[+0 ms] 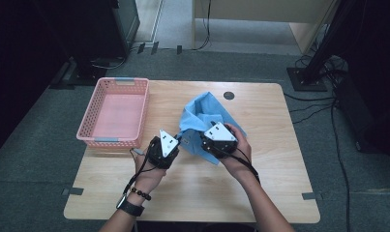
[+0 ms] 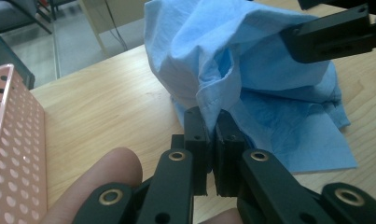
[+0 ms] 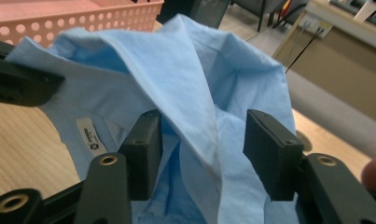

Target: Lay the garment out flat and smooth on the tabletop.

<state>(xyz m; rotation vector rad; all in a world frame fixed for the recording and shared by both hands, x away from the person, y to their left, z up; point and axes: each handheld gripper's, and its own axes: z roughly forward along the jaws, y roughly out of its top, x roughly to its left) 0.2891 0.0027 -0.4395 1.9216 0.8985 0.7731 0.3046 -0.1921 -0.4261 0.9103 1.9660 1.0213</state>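
One perforated pink plastic basket (image 1: 114,112) sits left of the left gripper (image 2: 212,126), clamped on the soft blue shirt's (image 1: 204,116) hem; right gripper (image 3: 202,144) gapes around a fold.

Crumpled light-blue shirt (image 1: 207,116) lies bunched mid-table, hem lifted.

Even overhead light falls on my tabletop (image 1: 260,188), which reads bright and warm; the floor beyond its far edge and both far corners of the high view sink into near-black. Shadows under my hands are soft and short. No glare on the wood. The high view is slightly soft throughout. In both gripper views, the black metal nearest the lens is blurred, and the room beyond the tabletop is defocused.
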